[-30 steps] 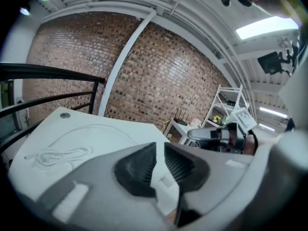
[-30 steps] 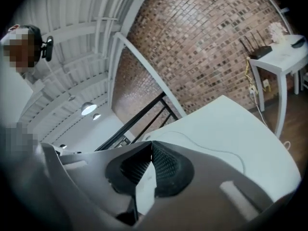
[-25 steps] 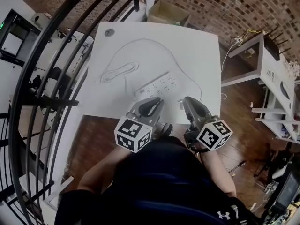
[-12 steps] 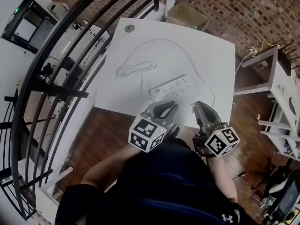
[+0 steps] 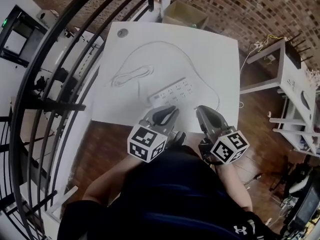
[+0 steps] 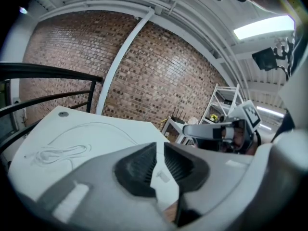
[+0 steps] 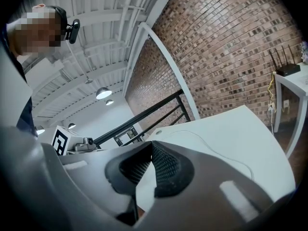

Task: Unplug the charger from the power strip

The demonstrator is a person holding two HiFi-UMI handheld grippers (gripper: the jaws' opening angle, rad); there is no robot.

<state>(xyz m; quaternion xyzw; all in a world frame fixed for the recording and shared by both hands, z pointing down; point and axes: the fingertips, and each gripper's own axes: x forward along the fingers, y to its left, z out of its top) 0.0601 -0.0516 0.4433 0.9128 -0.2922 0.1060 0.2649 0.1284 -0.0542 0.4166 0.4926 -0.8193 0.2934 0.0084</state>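
Note:
A white power strip (image 5: 172,91) lies on the white table (image 5: 210,59), slanting near its front edge. A thin white cable runs from a coil (image 5: 130,76) in a wide loop round the strip. I cannot make out the charger itself on the strip. My left gripper (image 5: 172,111) hovers over the table's near edge just in front of the strip, its jaws a narrow gap apart with nothing between them (image 6: 160,146). My right gripper (image 5: 201,110) is beside it to the right, shut and empty (image 7: 151,146). The strip is hidden in both gripper views.
A black railing (image 5: 60,74) curves along the table's left side. A cardboard box (image 5: 185,14) sits beyond the far edge and a white side table (image 5: 280,64) stands to the right. A small white piece (image 6: 161,176) lies on the table ahead of the left jaws.
Only the head view has swayed. Both grippers stay at the table's near edge, jaws unchanged.

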